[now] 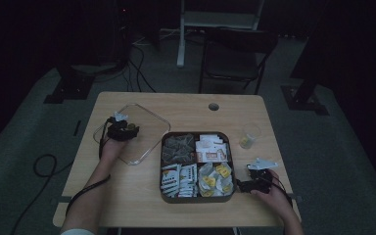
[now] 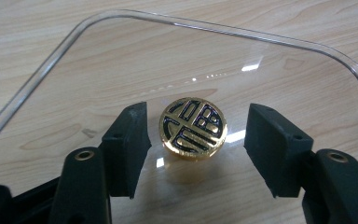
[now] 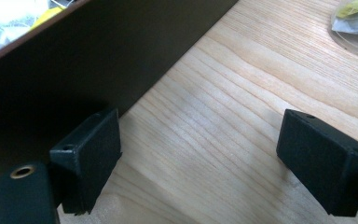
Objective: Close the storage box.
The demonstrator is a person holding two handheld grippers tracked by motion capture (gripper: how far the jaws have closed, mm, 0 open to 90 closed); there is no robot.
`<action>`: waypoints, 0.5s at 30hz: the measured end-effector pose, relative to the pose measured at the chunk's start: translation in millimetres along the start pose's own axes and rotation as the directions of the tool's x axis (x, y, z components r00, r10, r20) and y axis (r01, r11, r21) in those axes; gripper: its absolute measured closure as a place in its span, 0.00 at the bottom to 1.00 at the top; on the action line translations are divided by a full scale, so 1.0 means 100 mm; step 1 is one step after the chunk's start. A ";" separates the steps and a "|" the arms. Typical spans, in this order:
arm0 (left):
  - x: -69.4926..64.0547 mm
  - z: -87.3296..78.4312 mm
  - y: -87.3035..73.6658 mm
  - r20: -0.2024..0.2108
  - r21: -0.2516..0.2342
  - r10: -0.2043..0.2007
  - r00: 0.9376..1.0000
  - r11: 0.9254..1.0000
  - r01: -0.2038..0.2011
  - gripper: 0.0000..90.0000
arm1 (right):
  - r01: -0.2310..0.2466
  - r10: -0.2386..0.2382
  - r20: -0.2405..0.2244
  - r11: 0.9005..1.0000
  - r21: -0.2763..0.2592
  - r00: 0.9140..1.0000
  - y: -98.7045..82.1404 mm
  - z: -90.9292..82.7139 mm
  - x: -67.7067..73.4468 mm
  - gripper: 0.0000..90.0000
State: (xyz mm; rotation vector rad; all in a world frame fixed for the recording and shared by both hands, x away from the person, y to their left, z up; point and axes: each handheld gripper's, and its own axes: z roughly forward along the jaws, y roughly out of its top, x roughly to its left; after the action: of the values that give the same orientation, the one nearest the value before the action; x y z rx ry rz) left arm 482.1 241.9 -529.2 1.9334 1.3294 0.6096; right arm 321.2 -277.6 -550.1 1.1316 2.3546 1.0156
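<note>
Left gripper (image 2: 196, 128): two black jaws, each ending in a blocky matte pad with bevelled corners; a small hole in the top face of each pad; brass-coloured ringed screw heads set in the black arms behind the pads. Right gripper (image 3: 200, 154): same build; one brass-ringed screw visible on the near arm, small holes along the pad tops. High view: both gripper bodies black; grey three-cornered plate on top of the right one; pale fitting on top of the left; a dark cable trails back along the left forearm; light sleeve edge at the bottom.

Gaps beside knob (image 2: 193, 128), both sides
</note>
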 end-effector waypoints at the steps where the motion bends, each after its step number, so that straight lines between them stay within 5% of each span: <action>1: 0.00 0.02 0.00 -0.005 0.005 0.003 1.000 1.000 -0.003 0.49 | 0.001 -0.001 0.000 1.000 0.000 1.000 0.00 0.00 0.00 0.15; 5: -0.02 0.06 -0.01 -0.055 0.025 0.012 0.998 1.000 -0.011 0.60 | 0.000 0.000 0.000 1.000 0.000 1.000 0.00 0.00 0.00 0.15; 15: -0.04 0.09 0.02 -0.060 0.034 -0.011 0.998 0.999 0.013 0.65 | 0.000 0.000 0.000 1.000 0.000 1.000 0.00 0.00 0.00 0.15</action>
State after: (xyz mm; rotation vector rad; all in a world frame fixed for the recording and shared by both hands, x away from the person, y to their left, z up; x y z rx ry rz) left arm 488.3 235.3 -533.2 1.9476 1.3960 0.6469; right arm 321.2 -277.6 -550.1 1.1315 2.3547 1.0156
